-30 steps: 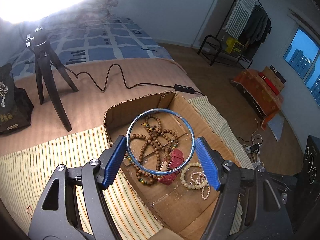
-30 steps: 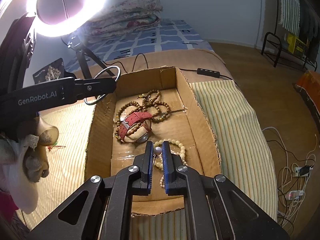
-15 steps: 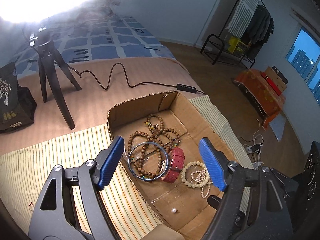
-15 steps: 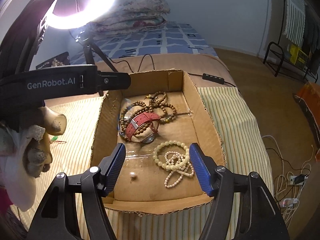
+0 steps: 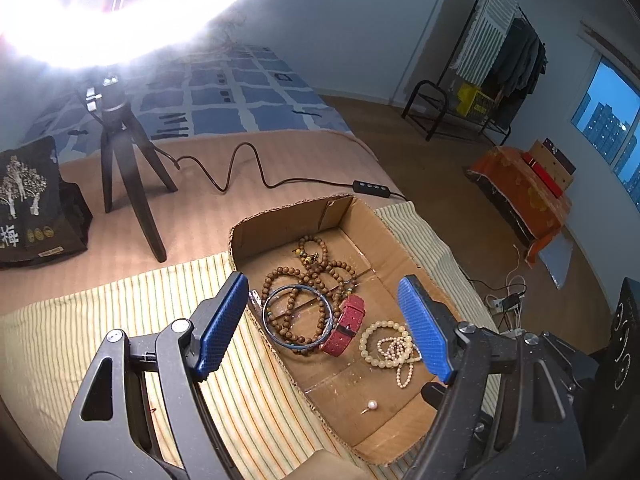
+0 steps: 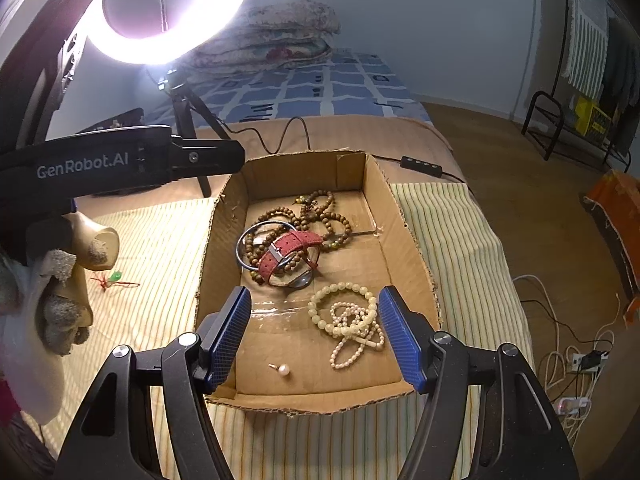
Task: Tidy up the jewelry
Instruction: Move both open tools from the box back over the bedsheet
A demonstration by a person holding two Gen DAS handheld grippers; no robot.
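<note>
An open cardboard box (image 5: 280, 220) on the bed holds the jewelry. A blue bangle (image 5: 298, 316) lies on brown wooden bead strands (image 5: 320, 266), next to a red watch strap (image 5: 345, 326). Cream bead and pearl bracelets (image 5: 386, 344) lie to the right, and a pearl earring (image 5: 372, 405) rests alone near the front wall. My left gripper (image 5: 322, 284) hangs open above the box, holding nothing. My right gripper (image 6: 314, 292) is open over the front of the box (image 6: 416, 248), above the pearl earring (image 6: 283, 369) and the pearl bracelets (image 6: 348, 312). The left gripper's body (image 6: 120, 164) shows at the left.
A bright ring light (image 6: 168, 12) on a black tripod (image 5: 124, 168) stands behind the box, its cable and controller (image 5: 370, 187) running past the far wall. A black bag (image 5: 32, 200) sits left. A green bead on red string (image 6: 115, 277) lies on the striped cloth (image 6: 160, 248).
The left gripper let go of the blue bangle, which now lies in the box, and rose. The right gripper opened and released the pearl earring onto the box floor.
</note>
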